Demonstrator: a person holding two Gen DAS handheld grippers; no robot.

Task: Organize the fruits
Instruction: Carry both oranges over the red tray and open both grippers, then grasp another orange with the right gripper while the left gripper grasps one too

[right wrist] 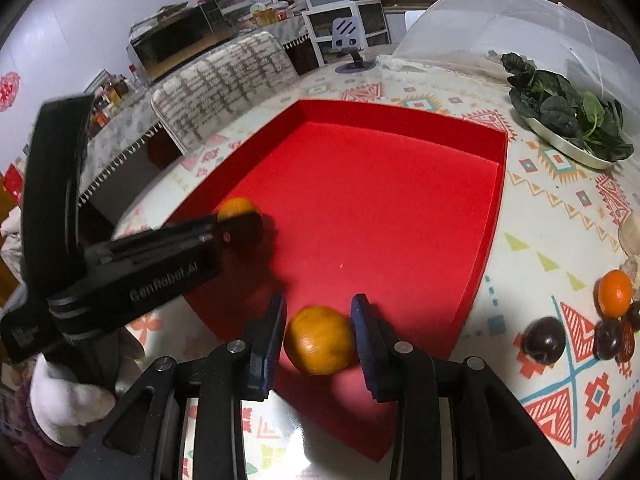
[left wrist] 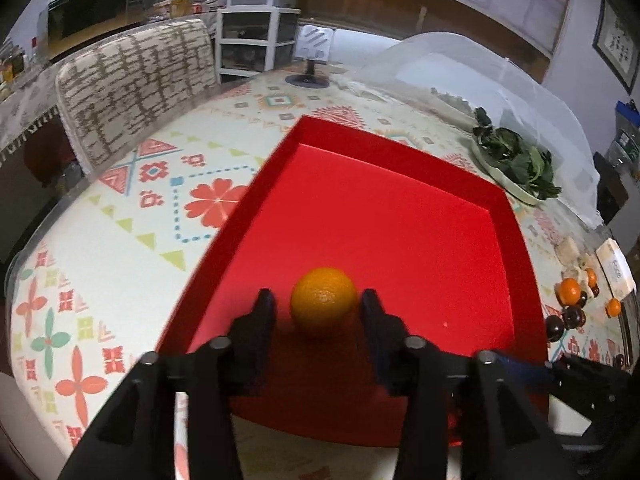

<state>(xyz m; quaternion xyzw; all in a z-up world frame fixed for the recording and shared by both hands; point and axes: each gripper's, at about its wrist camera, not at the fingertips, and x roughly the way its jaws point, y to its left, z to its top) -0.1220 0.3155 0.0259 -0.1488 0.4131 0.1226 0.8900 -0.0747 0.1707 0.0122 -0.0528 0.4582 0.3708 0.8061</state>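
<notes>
A red tray [left wrist: 400, 208] lies on the patterned tablecloth. In the left wrist view an orange [left wrist: 323, 304] rests on the tray floor between the fingers of my left gripper [left wrist: 318, 300]. The jaws stand open, with a gap beside the left pad. The right wrist view shows that same left gripper [right wrist: 240, 224] low over the tray's left side, its orange [right wrist: 236, 208] at the tip. My right gripper [right wrist: 318, 310] is shut on a second orange [right wrist: 320, 340], held over the near edge of the red tray [right wrist: 492, 216].
To the right of the tray lie another orange [right wrist: 614, 294] and dark plums [right wrist: 544, 338]. A plate of leafy greens [right wrist: 568, 120] and a clear mesh food cover [right wrist: 500, 12] stand at the back right. A patterned chair [left wrist: 136, 80] is at the table's left edge.
</notes>
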